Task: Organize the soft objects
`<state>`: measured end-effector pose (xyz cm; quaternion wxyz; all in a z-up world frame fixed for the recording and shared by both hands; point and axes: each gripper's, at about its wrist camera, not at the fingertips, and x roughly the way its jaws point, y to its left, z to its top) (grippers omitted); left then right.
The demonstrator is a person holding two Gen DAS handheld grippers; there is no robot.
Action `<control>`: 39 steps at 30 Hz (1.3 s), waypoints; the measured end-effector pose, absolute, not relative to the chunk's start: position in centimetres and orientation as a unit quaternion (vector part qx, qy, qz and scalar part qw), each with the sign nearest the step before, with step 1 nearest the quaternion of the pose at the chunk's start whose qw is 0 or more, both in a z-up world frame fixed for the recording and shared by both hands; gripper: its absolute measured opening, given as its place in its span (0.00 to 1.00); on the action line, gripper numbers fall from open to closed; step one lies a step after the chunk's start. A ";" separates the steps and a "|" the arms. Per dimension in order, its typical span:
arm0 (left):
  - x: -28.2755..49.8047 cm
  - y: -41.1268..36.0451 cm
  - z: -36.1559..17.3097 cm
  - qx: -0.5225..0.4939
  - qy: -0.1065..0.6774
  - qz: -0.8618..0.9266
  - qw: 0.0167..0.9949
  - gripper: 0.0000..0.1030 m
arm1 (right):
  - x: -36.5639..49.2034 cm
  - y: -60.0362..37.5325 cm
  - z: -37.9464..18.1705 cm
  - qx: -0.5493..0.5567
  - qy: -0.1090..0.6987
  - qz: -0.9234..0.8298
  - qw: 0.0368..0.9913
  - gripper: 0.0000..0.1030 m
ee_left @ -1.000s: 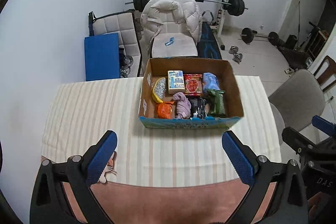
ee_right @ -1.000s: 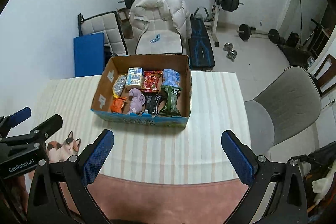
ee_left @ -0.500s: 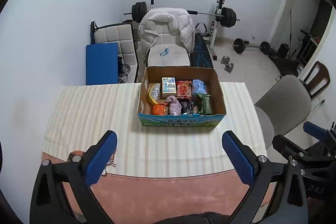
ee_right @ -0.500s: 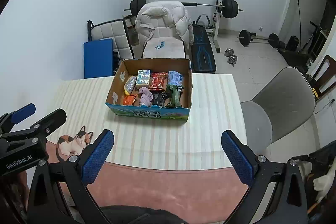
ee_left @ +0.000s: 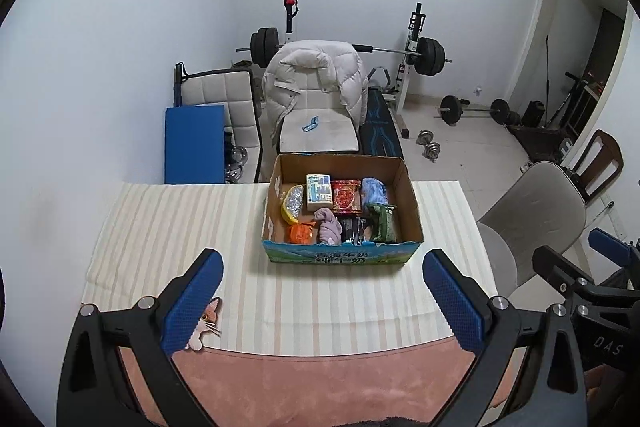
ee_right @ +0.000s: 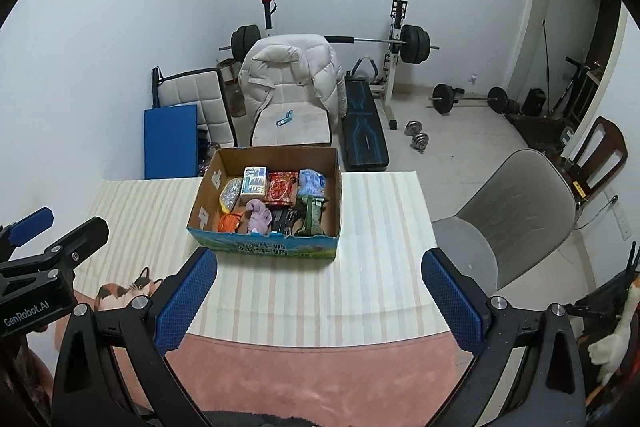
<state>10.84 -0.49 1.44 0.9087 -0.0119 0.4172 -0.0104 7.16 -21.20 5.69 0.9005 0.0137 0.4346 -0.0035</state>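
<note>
**Both grippers idle, box of soft items on table**

Left wrist view: left gripper fingers spread wide, nothing between them, held short of the cardboard box. Box stands on the striped table. Inside the box: purple cloth near the front wall, orange pouch just left of it, green item to the right, red packet and blue roll toward the back wall. Right gripper's body visible right of the box.

Right wrist view: right gripper fingers also spread, empty, near side of the box. Cat-print mat lies left of the box, partly under the striped cloth. Grey chair stands right of the box, off the table.
</note>
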 end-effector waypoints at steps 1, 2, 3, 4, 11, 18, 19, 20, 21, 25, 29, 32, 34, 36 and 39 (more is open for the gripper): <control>10.9 -0.5 1.4 -0.009 0.416 -0.006 0.909 0.99 | 7.2 -21.2 5.8 0.013 0.433 -0.004 0.901 1.00; 10.9 -0.6 1.4 -0.008 0.415 -0.005 0.910 0.99 | 7.2 -21.2 5.9 0.012 0.432 -0.005 0.902 1.00; 10.9 -0.6 1.4 -0.006 0.415 -0.004 0.910 0.99 | 7.2 -21.2 6.0 0.012 0.430 -0.006 0.903 1.00; 10.9 -0.6 1.4 -0.007 0.415 -0.004 0.910 0.99 | 7.2 -21.2 6.1 0.011 0.429 -0.007 0.903 1.00; 10.5 -0.7 1.8 -0.005 0.407 0.000 0.913 0.99 | 7.4 -21.5 6.7 0.008 0.420 -0.011 0.907 1.00; 10.4 -0.6 2.1 -0.006 0.404 0.003 0.915 0.99 | 7.5 -21.2 7.2 0.003 0.417 -0.006 0.909 1.00; 10.4 -0.5 2.1 -0.006 0.404 0.002 0.915 0.99 | 7.4 -21.1 7.3 0.002 0.417 -0.006 0.909 1.00; 10.4 -0.5 2.1 -0.006 0.404 0.002 0.915 0.99 | 7.4 -21.1 7.3 0.000 0.417 -0.005 0.909 1.00; 10.4 -0.5 2.1 -0.005 0.403 0.002 0.915 0.99 | 7.4 -21.0 7.3 0.001 0.416 -0.006 0.909 1.00; 10.4 -0.5 2.2 -0.006 0.402 0.003 0.916 0.99 | 7.3 -21.1 7.6 0.000 0.413 -0.008 0.911 1.00; 10.3 -0.5 2.2 -0.005 0.402 0.004 0.916 0.99 | 7.3 -21.3 7.8 0.000 0.408 -0.011 0.913 1.00; 10.3 -0.6 2.2 -0.004 0.402 0.005 0.916 0.99 | 7.4 -21.3 7.8 0.000 0.407 -0.011 0.913 1.00; 10.3 -0.5 2.3 -0.005 0.400 0.006 0.916 0.99 | 7.4 -21.3 7.8 -0.002 0.407 -0.011 0.913 1.00; 10.3 -0.4 2.4 -0.005 0.400 0.007 0.916 0.99 | 7.4 -21.4 8.0 -0.002 0.406 -0.012 0.914 1.00; 10.3 -0.1 2.5 -0.005 0.399 0.008 0.917 0.99 | 7.4 -21.4 8.0 -0.002 0.406 -0.011 0.914 1.00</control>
